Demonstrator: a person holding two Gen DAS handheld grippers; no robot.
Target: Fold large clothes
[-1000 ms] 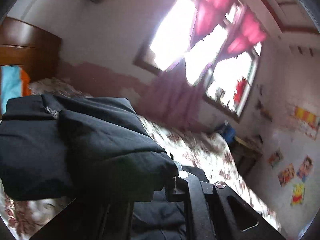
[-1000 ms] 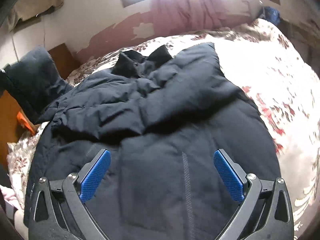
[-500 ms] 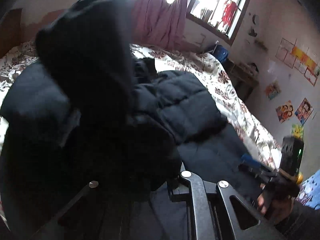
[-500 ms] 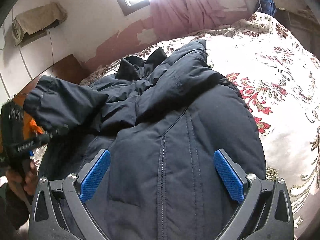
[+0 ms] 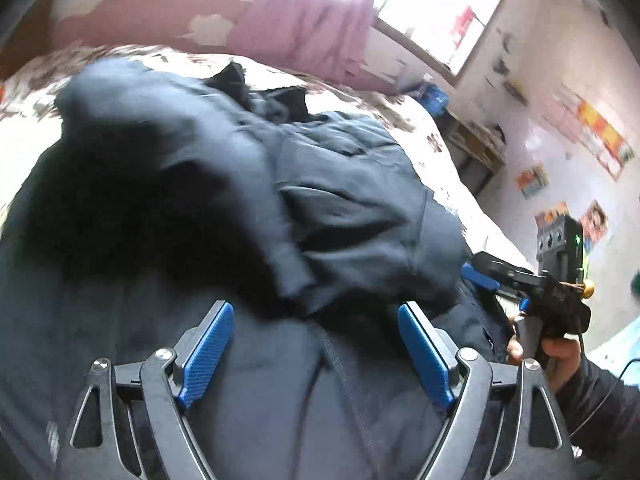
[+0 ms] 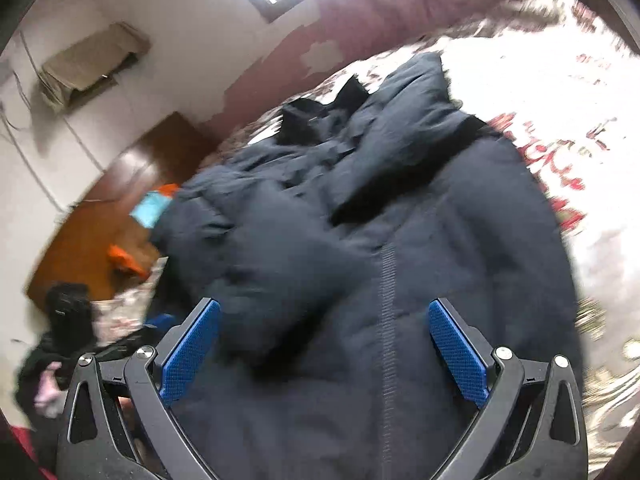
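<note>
Dark navy padded winter jacket flat on floral-print bedspread, both sleeves across chest; body folds outstanding. Left tool, right tool wide apart, holding nothing

Black-framed left claw with blue ribbed pads, silver screws

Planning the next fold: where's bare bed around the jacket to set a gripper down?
Free: floral bedspread right of the jacket, from the collar end down its side. Crowded: jacket's left side, with the wooden furniture, orange cloth and left gripper.
</note>
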